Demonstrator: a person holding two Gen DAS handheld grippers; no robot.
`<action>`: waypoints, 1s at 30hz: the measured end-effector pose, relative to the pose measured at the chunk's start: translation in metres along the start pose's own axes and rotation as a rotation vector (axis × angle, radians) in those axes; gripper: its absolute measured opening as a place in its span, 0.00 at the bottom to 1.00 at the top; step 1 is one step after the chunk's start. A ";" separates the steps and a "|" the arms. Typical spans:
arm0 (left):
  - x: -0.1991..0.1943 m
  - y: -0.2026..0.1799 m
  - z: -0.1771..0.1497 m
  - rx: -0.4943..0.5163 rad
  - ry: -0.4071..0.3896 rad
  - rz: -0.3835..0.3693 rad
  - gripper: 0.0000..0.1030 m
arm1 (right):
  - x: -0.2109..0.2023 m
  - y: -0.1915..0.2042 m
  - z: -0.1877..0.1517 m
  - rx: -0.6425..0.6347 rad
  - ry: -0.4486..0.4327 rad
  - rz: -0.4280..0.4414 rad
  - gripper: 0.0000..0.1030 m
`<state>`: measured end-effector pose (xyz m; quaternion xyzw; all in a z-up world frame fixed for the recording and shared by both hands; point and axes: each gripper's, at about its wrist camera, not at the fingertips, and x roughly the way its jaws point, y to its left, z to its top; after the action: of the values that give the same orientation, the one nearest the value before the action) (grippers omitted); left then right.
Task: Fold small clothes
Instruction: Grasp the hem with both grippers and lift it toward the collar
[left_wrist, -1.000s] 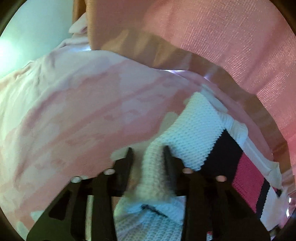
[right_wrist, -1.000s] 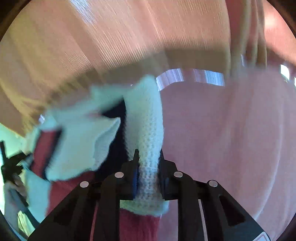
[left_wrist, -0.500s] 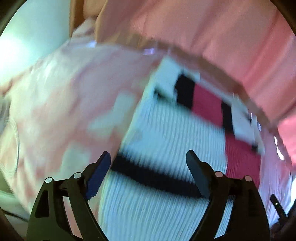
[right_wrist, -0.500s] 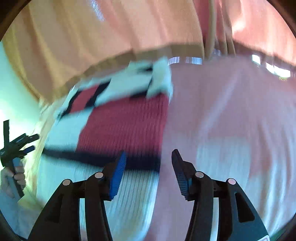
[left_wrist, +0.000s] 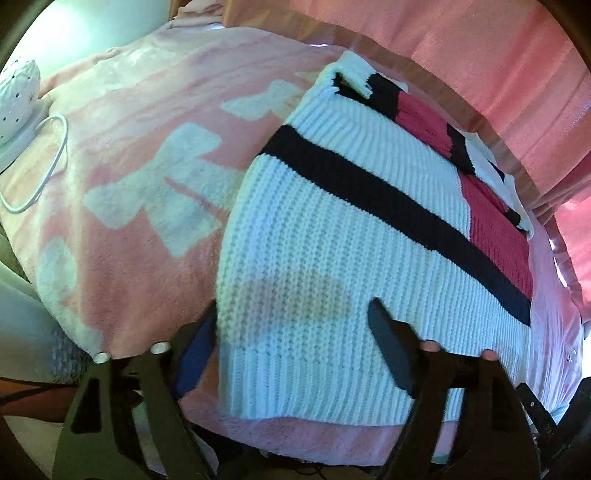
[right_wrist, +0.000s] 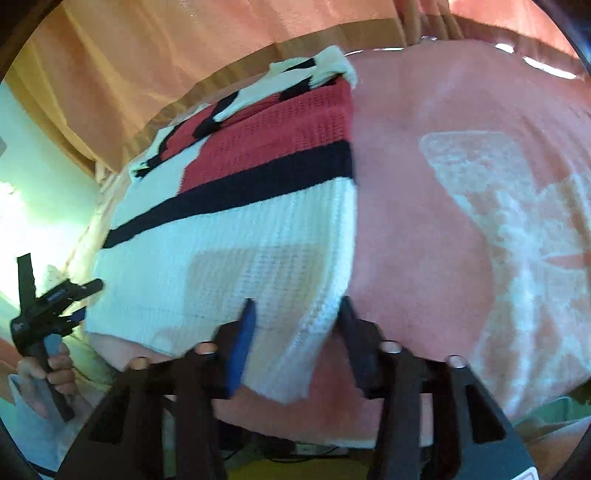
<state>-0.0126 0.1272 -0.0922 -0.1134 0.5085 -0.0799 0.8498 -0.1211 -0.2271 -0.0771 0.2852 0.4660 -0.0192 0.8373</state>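
In the left wrist view, the left gripper (left_wrist: 291, 332) has its jaws spread wide and holds nothing. A knitted sweater (left_wrist: 332, 236) lies flat ahead of the jaws, and its near white part fills the gap between them. The right jaw lies over the white knit. The left jaw sits at the sweater's left edge, over a pink blanket (left_wrist: 140, 192) that has pale bow shapes on it. A black stripe crosses the sweater further out from the jaws, and a red patch sits past it, to the right. Far to the left of the jaws are a white dotted lamp (left_wrist: 16, 96) and a white cord (left_wrist: 48, 162). A pink curtain (left_wrist: 461, 48) hangs beyond the sweater.

In the right wrist view, the right gripper (right_wrist: 295, 321) also has its jaws wide apart with nothing pinched. The sweater (right_wrist: 236, 236) lies ahead and to the left of the jaws. Its near right corner hangs down between them, close to the blue pad of the left jaw. The right jaw is over the pink blanket (right_wrist: 424, 221). Far to the left, a hand (right_wrist: 55, 369) holds the left gripper (right_wrist: 55, 299) beside the sweater's edge. The curtain (right_wrist: 166, 74) hangs beyond.
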 end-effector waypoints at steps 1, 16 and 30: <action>0.000 -0.001 0.000 0.006 0.000 -0.017 0.45 | 0.004 0.001 0.001 -0.003 0.007 0.003 0.08; -0.119 -0.036 -0.073 0.105 -0.006 -0.314 0.10 | -0.161 -0.026 -0.029 -0.012 -0.198 -0.075 0.06; -0.194 -0.100 0.010 0.229 -0.351 -0.333 0.11 | -0.226 -0.004 0.070 -0.137 -0.494 0.014 0.06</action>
<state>-0.0969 0.0810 0.1038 -0.1106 0.3152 -0.2545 0.9075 -0.1960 -0.3176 0.1279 0.2178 0.2457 -0.0508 0.9432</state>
